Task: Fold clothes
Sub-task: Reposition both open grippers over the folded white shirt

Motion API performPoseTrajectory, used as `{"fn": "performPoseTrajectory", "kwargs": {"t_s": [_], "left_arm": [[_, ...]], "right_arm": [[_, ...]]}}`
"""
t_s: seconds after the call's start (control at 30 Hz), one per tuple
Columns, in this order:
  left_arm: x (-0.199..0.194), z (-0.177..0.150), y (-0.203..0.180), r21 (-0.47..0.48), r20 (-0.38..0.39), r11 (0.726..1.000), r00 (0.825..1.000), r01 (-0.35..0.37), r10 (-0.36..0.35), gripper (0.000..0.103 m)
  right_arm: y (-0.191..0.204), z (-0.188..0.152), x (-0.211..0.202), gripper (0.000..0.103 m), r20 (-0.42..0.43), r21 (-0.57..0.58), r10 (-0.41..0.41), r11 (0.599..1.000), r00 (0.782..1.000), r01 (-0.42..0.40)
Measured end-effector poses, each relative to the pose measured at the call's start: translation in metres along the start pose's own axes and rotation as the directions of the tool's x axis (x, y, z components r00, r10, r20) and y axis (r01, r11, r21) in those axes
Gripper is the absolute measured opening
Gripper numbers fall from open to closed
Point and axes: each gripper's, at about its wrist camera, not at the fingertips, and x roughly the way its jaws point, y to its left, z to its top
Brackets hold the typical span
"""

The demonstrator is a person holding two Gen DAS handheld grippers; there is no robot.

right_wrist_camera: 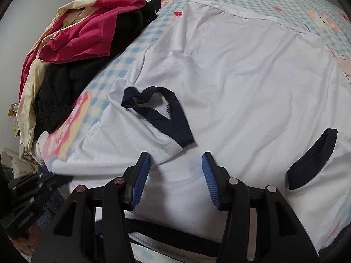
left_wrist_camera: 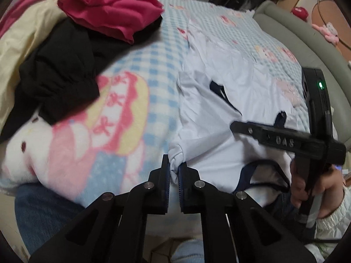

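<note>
Shirt: white T-shirt (right_wrist_camera: pixel 241 83) is lying limp, light, wrinkling easily.
Left gripper (left_wrist_camera: pixel 174 171): is pinching the shirt's bunched shoulder corner, lower centre.
Right gripper (right_wrist_camera: pixel 176 164): is hovering half-open, holding nothing.
Hold: judging best at seams and the navy sleeve cuff (right_wrist_camera: pixel 311 162).

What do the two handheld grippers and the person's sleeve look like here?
Both the left gripper and right gripper are black plastic scissor linkages with silver rivets and ribbed blue finger pads. Seen from the left wrist, the right gripper carries embossed lettering and a green light. The sleeve is white and quilted.
</note>
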Motion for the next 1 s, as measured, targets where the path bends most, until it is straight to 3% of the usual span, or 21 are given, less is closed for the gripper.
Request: {"fn": "performPoseTrajectory", "kwargs": {"t_s": [0.1, 0.2, 0.3, 0.37, 0.53, 0.67, 0.8, 1.0], "left_arm": [[0.008, -0.005, 0.007, -0.038, -0.063, 0.998, 0.997, 0.043, -0.046, 0.01], [-0.017, -0.004, 0.013, -0.081, 0.023, 0.986, 0.99, 0.144, -0.142, 0.013], [-0.036, 0.007, 0.012, -0.066, 0.127, 0.979, 0.974, 0.195, -0.185, 0.015], [-0.037, 0.016, 0.011, -0.06, 0.152, 0.976, 0.969, 0.208, -0.197, 0.015], [0.004, 0.03, -0.003, -0.009, 0.032, 0.992, 0.991, 0.127, -0.126, 0.015], [0.032, 0.013, -0.002, 0.009, -0.1, 0.998, 0.994, 0.054, -0.053, 0.015], [0.018, 0.01, 0.003, -0.011, -0.076, 0.998, 0.995, 0.069, -0.07, 0.015], [0.005, 0.038, -0.016, 0.068, -0.013, 0.991, 0.993, 0.115, -0.114, 0.015]], "right_arm": [[-0.001, 0.0, -0.001, 0.05, -0.008, 0.008, -0.001, 1.0, 1.0, 0.001], [-0.003, 0.001, -0.01, 0.05, -0.001, 0.023, 0.019, 1.0, 1.0, -0.019], [-0.002, 0.002, -0.02, 0.05, 0.032, 0.026, 0.038, 0.999, 0.999, -0.039], [-0.001, 0.004, -0.023, 0.051, 0.053, 0.025, 0.038, 0.999, 0.998, -0.039], [0.0, 0.005, -0.005, 0.051, 0.005, 0.009, 0.01, 1.0, 1.0, -0.01], [-0.012, 0.002, -0.001, 0.048, 0.005, 0.035, -0.014, 0.999, 1.0, 0.014], [-0.021, 0.005, -0.01, 0.048, 0.03, 0.062, -0.015, 0.998, 0.999, 0.013], [-0.005, 0.014, -0.015, 0.049, 0.054, 0.003, 0.027, 1.0, 0.998, -0.027]]}}
